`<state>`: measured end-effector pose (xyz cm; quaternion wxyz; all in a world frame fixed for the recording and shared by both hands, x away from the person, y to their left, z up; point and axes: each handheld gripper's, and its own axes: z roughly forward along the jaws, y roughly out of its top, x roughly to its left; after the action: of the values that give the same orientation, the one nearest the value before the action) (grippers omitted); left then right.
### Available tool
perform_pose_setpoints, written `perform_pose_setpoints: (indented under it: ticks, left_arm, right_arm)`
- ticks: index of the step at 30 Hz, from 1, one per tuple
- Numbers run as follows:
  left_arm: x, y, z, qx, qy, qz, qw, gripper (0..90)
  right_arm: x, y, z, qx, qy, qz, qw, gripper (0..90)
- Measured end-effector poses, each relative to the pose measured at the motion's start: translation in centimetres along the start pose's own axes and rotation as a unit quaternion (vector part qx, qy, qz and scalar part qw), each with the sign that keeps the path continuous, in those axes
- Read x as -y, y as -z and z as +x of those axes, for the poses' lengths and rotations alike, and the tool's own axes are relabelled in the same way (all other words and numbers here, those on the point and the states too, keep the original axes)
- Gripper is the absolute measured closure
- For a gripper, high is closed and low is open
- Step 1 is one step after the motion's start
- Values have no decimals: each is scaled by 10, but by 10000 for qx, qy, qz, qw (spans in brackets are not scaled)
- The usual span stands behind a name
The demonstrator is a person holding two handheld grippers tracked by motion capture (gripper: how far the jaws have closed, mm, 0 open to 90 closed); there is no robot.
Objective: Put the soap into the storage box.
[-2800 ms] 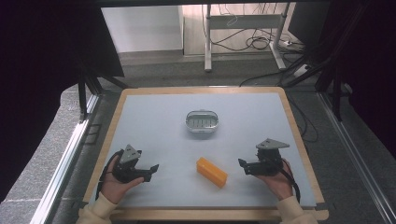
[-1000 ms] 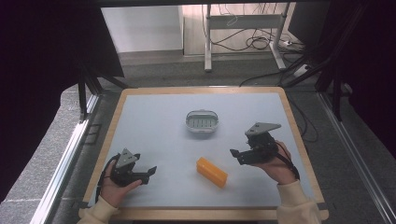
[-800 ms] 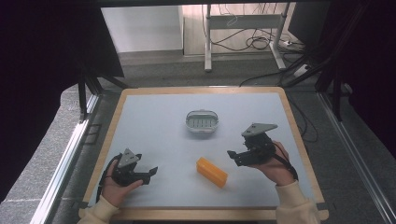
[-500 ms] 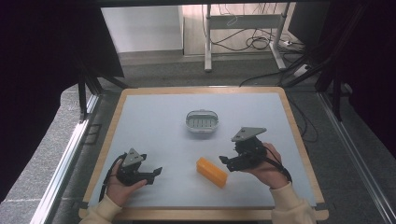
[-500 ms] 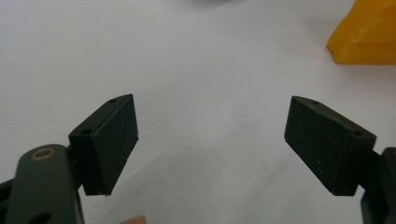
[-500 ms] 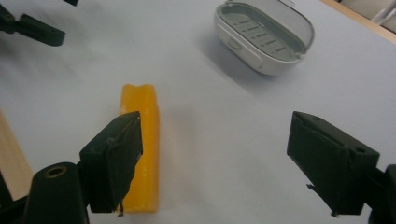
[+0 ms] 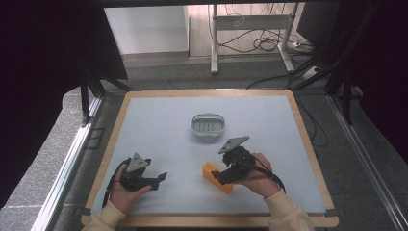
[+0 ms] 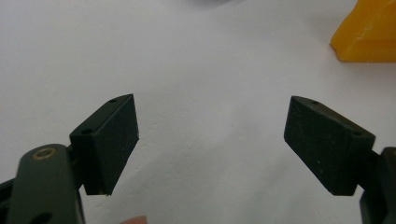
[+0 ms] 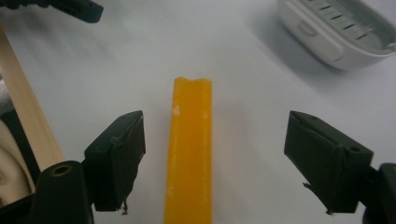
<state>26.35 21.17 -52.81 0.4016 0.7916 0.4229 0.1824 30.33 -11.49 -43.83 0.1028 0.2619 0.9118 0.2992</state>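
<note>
I count one orange block (image 7: 217, 177) and one white slotted dish (image 7: 208, 125) on the table (image 7: 159, 120). I work two tools: one left hand-held gripper (image 7: 159, 179), one right hand-held gripper (image 7: 219, 176).

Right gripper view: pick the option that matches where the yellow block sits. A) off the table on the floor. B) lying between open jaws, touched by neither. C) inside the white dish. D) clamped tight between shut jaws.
B: in the right gripper view the yellow block lies on the table between the right gripper's open jaws, with a gap on each side; the white dish stands apart.
</note>
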Motion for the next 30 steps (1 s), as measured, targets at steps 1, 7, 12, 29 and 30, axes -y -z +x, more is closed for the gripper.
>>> perform_pose_setpoints:
  ticks: [1, 7, 12, 29, 30]
  left_arm:
    - [0, 0, 0, 0, 0, 0, 10000, 181]
    - [0, -1, 1, -28, -53, 60, 10000, 181]
    - [1, -1, 1, -80, -77, 48, 9999, 181]
    - [1, 0, -1, -108, -101, 60, 9999, 182]
    - [1, 0, -1, -113, -109, 54, 9999, 182]
  right_arm:
    - [-1, -3, 1, 9, 7, 72, 10000, 219]
    - [-5, -19, 3, -31, 2, 395, 9992, 248]
    - [-6, -32, 6, -74, 87, 700, 9975, 279]
    - [-3, -58, 9, 87, 94, 1420, 9898, 511]
    - [-3, -59, 10, 99, 104, 1435, 9895, 526]
